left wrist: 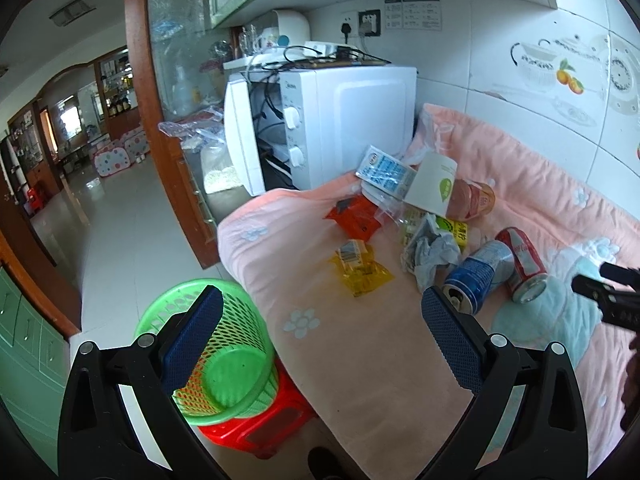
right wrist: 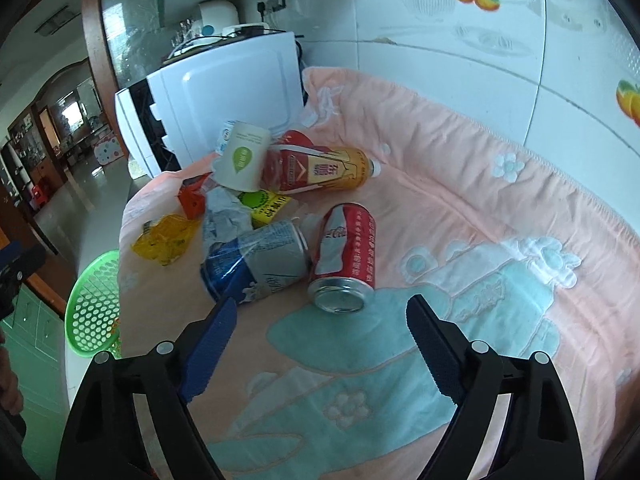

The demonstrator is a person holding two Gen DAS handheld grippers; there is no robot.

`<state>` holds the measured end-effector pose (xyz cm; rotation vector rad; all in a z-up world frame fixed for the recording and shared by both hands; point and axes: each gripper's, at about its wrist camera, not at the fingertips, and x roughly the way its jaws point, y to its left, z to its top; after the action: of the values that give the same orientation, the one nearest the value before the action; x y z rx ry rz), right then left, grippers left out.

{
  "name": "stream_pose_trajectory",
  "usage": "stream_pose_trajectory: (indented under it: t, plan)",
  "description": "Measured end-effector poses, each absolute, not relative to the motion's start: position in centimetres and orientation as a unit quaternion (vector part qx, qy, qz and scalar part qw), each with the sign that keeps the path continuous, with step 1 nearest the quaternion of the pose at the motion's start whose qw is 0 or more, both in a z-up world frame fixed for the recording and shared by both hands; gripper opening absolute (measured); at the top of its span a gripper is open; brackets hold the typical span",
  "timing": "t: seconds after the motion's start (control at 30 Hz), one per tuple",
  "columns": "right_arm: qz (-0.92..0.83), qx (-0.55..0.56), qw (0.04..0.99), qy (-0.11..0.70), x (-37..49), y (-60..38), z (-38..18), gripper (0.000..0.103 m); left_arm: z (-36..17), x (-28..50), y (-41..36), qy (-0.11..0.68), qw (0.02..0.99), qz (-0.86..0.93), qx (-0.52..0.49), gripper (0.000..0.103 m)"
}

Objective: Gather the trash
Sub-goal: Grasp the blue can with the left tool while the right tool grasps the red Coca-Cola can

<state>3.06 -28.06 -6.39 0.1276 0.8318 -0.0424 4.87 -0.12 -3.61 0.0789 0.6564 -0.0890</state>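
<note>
Trash lies on a pink cloth-covered table (left wrist: 352,352) (right wrist: 500,208). A red cola can (left wrist: 524,266) (right wrist: 346,256) and a blue can (left wrist: 478,276) (right wrist: 256,264) lie on their sides. Behind them are crumpled paper (left wrist: 430,254) (right wrist: 226,212), a yellow wrapper (left wrist: 360,272) (right wrist: 166,238), an orange wrapper (left wrist: 356,216), a white paper cup (left wrist: 434,184) (right wrist: 242,156), a drink bottle (right wrist: 320,170) and a blue-white carton (left wrist: 384,172). A green mesh bin (left wrist: 224,356) (right wrist: 94,312) stands beside the table. My left gripper (left wrist: 322,320) is open, over the bin and table edge. My right gripper (right wrist: 320,328) is open, just short of the red can.
A white microwave (left wrist: 344,124) (right wrist: 224,92) stands at the table's far end against the tiled wall. The bin sits on a red stool (left wrist: 260,428). Tiled floor and a hallway stretch to the left. The right gripper's tip shows in the left wrist view (left wrist: 608,292).
</note>
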Motion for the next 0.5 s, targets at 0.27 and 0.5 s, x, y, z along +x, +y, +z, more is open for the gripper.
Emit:
stream_pose_trajectory:
  t: [0.27, 0.5]
  plan:
    - [-0.015, 0.091, 0.894, 0.439, 7.6, -30.0, -8.6, 0.072, -4.6, 5.6, -1.3, 0.328, 0.941, -0.067, 0.052, 0.098]
    - [-0.009, 0.122, 0.876, 0.467, 11.6, -31.4, -10.2, 0.066, -5.2, 6.6, -1.7, 0.339, 0.935, -0.093, 0.051, 0.085]
